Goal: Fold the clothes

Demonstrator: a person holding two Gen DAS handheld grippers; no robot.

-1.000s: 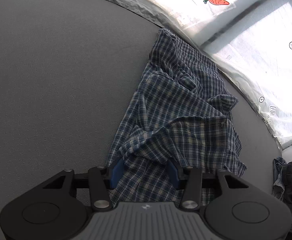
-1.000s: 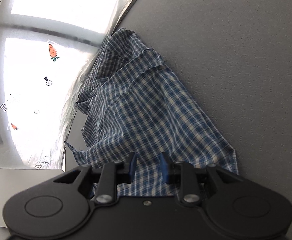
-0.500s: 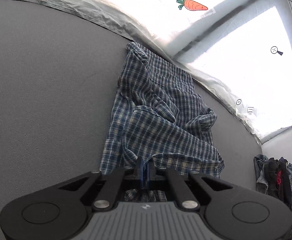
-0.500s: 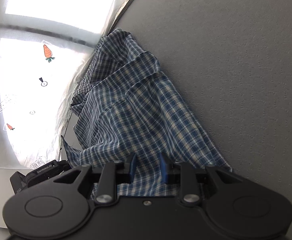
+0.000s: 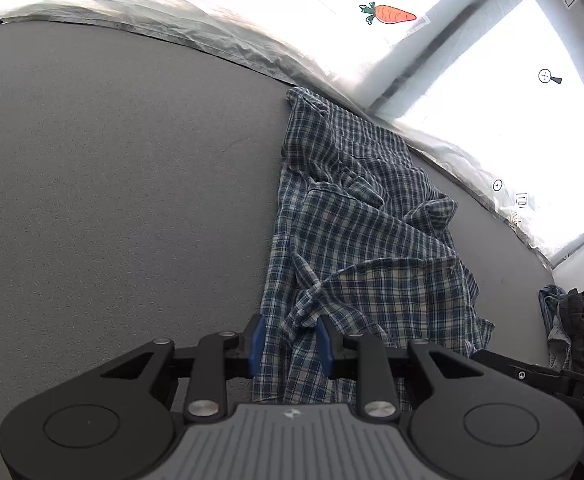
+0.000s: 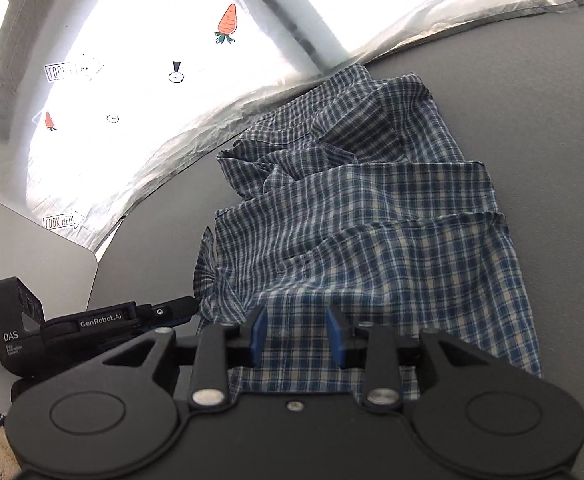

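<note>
A blue and white checked shirt lies crumpled in loose layers on the grey table, reaching to the far edge. My left gripper sits at the shirt's near left edge. Its jaws are opening, and a bunched fold of cloth lies loosely between the blue pads. In the right wrist view the shirt spreads out ahead in stacked folds. My right gripper hovers over its near hem; its jaws are opening too, with flat cloth showing in the gap below them.
Crinkled white plastic sheeting with carrot stickers lines the table's far edge. A heap of dark clothes sits at the right. A pale grey box stands left of the shirt, behind the left gripper's black housing.
The left jaws shut on a fold of the shirt half a second ago and have since parted. The right gripper has rolled and lifted, and its pads stand wider apart.
</note>
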